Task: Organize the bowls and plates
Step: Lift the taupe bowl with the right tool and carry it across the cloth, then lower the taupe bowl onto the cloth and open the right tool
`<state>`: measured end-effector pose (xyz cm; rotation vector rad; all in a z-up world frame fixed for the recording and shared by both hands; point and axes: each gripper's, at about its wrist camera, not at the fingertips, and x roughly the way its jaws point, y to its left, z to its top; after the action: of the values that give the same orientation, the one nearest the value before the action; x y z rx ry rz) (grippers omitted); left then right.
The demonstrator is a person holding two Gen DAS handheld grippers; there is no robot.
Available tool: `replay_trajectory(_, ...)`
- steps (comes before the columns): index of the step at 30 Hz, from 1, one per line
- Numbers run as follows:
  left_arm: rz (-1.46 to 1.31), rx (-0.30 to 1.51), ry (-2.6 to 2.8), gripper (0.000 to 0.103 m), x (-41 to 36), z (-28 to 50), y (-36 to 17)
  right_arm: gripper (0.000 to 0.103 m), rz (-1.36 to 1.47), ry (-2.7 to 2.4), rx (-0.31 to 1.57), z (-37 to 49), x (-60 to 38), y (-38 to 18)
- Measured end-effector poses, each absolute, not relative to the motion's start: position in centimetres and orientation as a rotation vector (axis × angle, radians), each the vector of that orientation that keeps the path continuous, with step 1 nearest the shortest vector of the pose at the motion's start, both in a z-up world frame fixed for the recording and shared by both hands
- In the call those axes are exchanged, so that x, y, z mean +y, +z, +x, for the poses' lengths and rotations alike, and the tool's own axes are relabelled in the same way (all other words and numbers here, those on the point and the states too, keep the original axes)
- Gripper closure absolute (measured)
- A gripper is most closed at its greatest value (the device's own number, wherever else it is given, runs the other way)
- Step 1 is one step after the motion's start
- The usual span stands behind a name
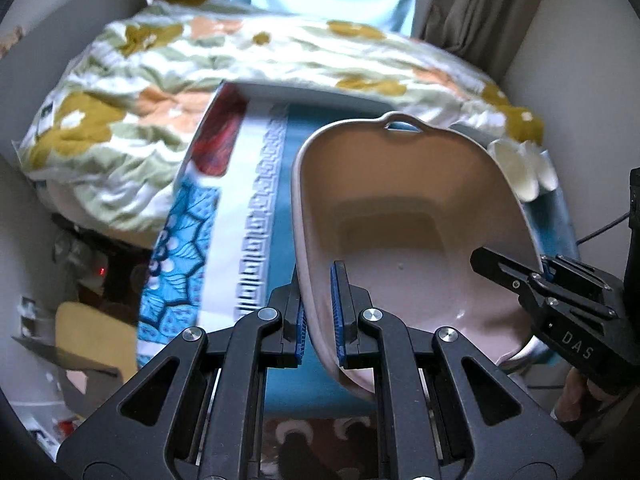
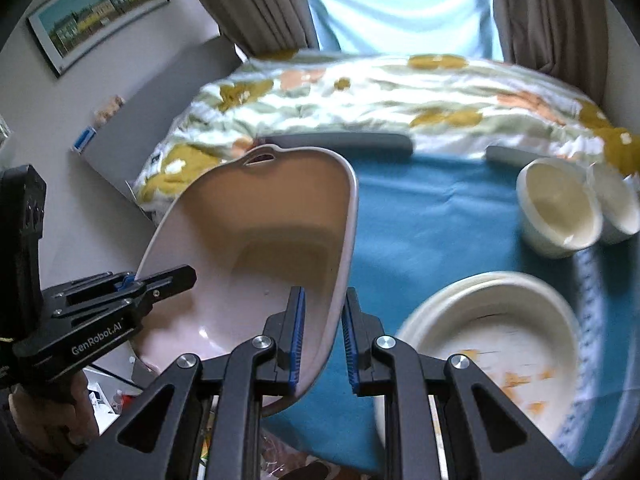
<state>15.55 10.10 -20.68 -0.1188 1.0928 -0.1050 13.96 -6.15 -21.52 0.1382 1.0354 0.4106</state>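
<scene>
A large pink rectangular dish [image 1: 404, 216] with a handle hole is held tilted above the teal tablecloth [image 2: 432, 216]. My left gripper [image 1: 319, 312] is shut on its left rim. My right gripper [image 2: 322, 336] straddles its right rim [image 2: 344, 240], jaws close around it. Each gripper shows in the other's view, the right gripper [image 1: 516, 276] and the left gripper [image 2: 156, 280]. A stack of white plates [image 2: 492, 328] with orange stains lies at the right. Two white bowls [image 2: 560, 204] sit behind them.
A floral quilt [image 1: 168, 92] covers the bed behind the table. A patterned blue and white cloth [image 1: 224, 216] hangs at the table's left side. Curtains and a window are at the back. Clutter lies on the floor [image 1: 80, 340] at the left.
</scene>
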Motion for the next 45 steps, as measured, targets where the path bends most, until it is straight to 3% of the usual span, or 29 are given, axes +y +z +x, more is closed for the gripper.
replay_trajectory(9,-0.091,1.132,-0.164,0.094,13.9,16.7,-27.4,0.086,0.126,0.357,1.050,14.2,-1.6,-27.7)
replay_trajectory(18,-0.088,1.142,-0.199,0.090,14.2,17.1,-29.2,0.086,0.146,0.332,1.068,14.0,-1.3,-29.0)
replay_trajectory(21,-0.070,1.147,-0.209,0.084,13.8,17.2,-29.4,0.086,0.162,0.326,1.090,14.3,-1.4,-29.4)
replay_trajectory(23,-0.049,1.145,-0.214,0.075,13.5,17.2,-29.4,0.086,0.158,0.323,1.096,14.2,-1.4,-29.5)
replay_trajectory(25,-0.033,1.135,-0.207,0.049,13.4,17.2,-29.4,0.086,0.150,0.319,1.093,14.2,-1.3,-29.5)
replay_trajectory(26,-0.034,1.128,-0.207,0.045,13.4,17.1,-29.4,0.086,0.148,0.319,1.091,14.1,-1.3,-29.4)
replay_trajectory(38,-0.007,1.089,-0.177,0.045,13.7,16.3,-27.5,0.085,0.161,0.299,1.037,13.4,-2.1,-27.4)
replay_trajectory(40,0.006,1.082,-0.144,0.045,14.1,15.8,-26.8,0.079,0.157,0.283,1.033,13.0,-2.3,-26.6)
replay_trajectory(42,0.012,1.065,-0.119,0.045,14.5,15.0,-25.5,0.062,0.154,0.279,1.011,12.4,-2.6,-25.0)
replay_trajectory(45,0.000,1.020,-0.100,0.043,14.9,13.5,-22.4,0.048,0.164,0.289,0.969,11.2,-3.3,-22.0)
